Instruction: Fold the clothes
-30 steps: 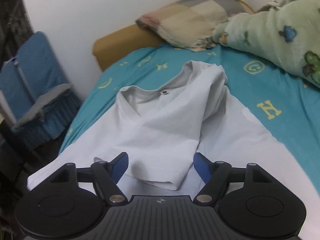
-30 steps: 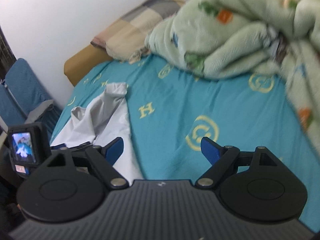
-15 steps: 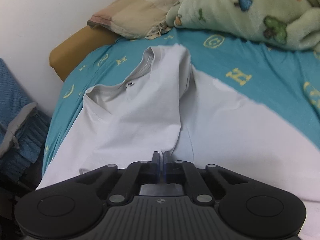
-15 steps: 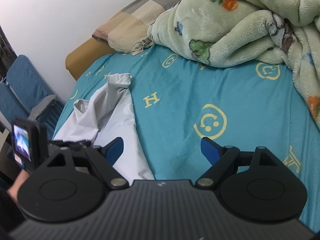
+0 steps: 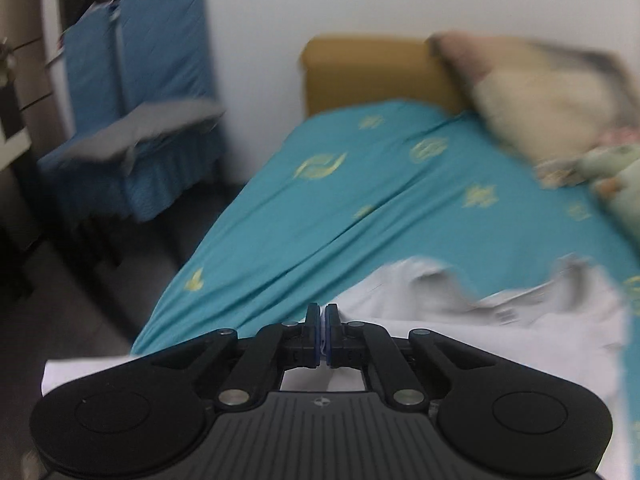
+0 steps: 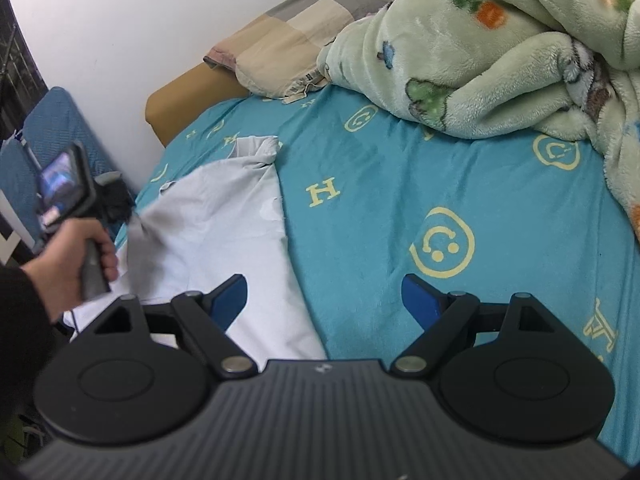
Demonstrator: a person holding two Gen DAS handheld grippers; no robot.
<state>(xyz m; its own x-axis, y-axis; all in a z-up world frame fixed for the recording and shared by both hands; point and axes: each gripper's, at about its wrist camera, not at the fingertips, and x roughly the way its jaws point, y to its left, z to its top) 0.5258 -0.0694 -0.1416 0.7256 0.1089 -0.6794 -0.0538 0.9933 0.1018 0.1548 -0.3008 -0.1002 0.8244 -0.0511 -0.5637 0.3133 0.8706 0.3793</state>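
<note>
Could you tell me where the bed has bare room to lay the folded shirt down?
Bare sheet lies between the white shirt and the green blanket, ahead of the open right gripper. It is crowded at the pillow and blanket.

Pale grey shirt [image 6: 216, 224], teal sheet [image 6: 400, 184] (yellow logos), green blanket [image 6: 500, 52]

bed [image 6: 400, 184] (teal sheet) | white shirt [image 6: 224, 232] | blanket [image 6: 500, 60] | pillow [image 6: 296, 36]

The sheet [image 6: 360, 184] carries yellow prints: a letter H [image 6: 323, 191] near the shirt's [image 6: 216, 232] right edge, and smiley-face rings [image 6: 442, 242]. A printed tag [image 6: 307, 78] on the pillow [image 6: 296, 36] is too small to read.
</note>
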